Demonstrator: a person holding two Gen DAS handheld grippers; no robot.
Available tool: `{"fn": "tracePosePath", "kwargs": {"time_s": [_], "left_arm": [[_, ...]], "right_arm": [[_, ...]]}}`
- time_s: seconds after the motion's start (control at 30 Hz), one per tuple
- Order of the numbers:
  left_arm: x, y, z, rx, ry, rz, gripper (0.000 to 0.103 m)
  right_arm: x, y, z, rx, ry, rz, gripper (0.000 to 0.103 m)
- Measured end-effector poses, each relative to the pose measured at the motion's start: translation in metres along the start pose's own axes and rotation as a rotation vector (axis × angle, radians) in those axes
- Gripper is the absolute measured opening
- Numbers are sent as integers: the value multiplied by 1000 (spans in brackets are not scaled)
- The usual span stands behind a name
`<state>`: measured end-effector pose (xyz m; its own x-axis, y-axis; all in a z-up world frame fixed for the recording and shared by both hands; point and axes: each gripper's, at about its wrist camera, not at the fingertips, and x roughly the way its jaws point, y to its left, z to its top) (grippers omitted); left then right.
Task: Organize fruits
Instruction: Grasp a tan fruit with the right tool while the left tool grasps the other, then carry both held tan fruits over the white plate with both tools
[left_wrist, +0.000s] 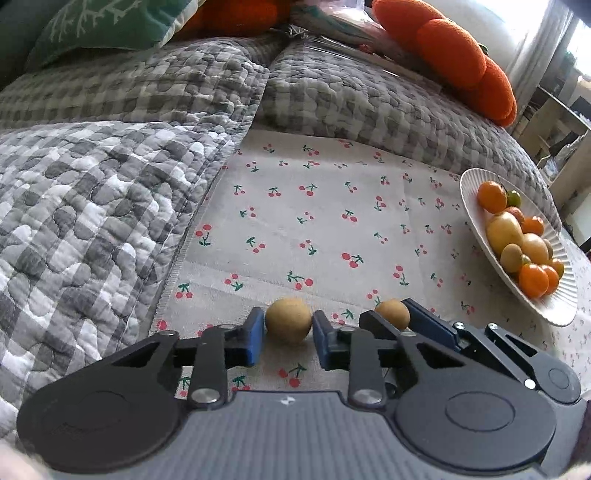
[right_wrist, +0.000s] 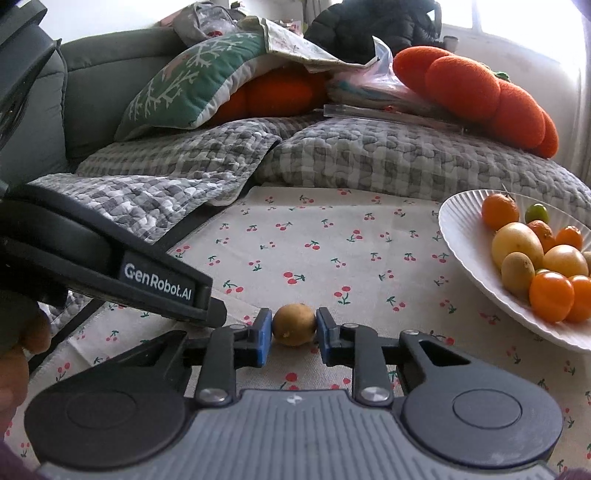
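Cherry-print cloth (left_wrist: 332, 221) covers the surface in front of a quilted sofa (left_wrist: 110, 166). Left gripper (left_wrist: 289, 332) brackets a brown fruit (left_wrist: 288, 320) lying on the cloth; whether its jaws touch it I cannot tell. Right gripper (right_wrist: 294, 331) has its jaws clenched on a second brown fruit (right_wrist: 294, 324). Farther right, a ribbed white plate (right_wrist: 465, 236) holds oranges (right_wrist: 500, 211) and yellow fruits (right_wrist: 517, 242).

Surface: cherry-print cloth (right_wrist: 325, 251), pale with red cherries, spread flat. On it: white ribbed plate (right_wrist: 465, 236) at right, heaped with orange and yellow fruit (right_wrist: 517, 243). Two small brown fruits (left_wrist: 288, 320) near front edge, side by side. Grey checked quilt (left_wrist: 92, 206) borders cloth at left and back.
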<state>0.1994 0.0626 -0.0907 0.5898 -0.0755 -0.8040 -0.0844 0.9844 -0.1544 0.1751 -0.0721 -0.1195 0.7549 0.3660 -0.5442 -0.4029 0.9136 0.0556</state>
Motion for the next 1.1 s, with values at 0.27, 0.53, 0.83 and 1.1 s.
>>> {"fn": "tracePosePath", "kwargs": {"time_s": [0.27, 0.53, 0.83, 1.1], "left_arm": [[0, 0, 0, 14, -3, 5, 22], [0, -1, 0, 17, 5, 2, 22], [-5, -5, 0, 33, 3, -4, 22], [-16, -13, 0, 58, -16, -10, 22]], "right_arm": [[-2, -4, -2, 21, -1, 12, 23], [-7, -4, -6, 35, 6, 20, 23], [-14, -4, -8, 31, 11, 9, 23], [-28, -4, -8, 28, 0, -6, 23]]}}
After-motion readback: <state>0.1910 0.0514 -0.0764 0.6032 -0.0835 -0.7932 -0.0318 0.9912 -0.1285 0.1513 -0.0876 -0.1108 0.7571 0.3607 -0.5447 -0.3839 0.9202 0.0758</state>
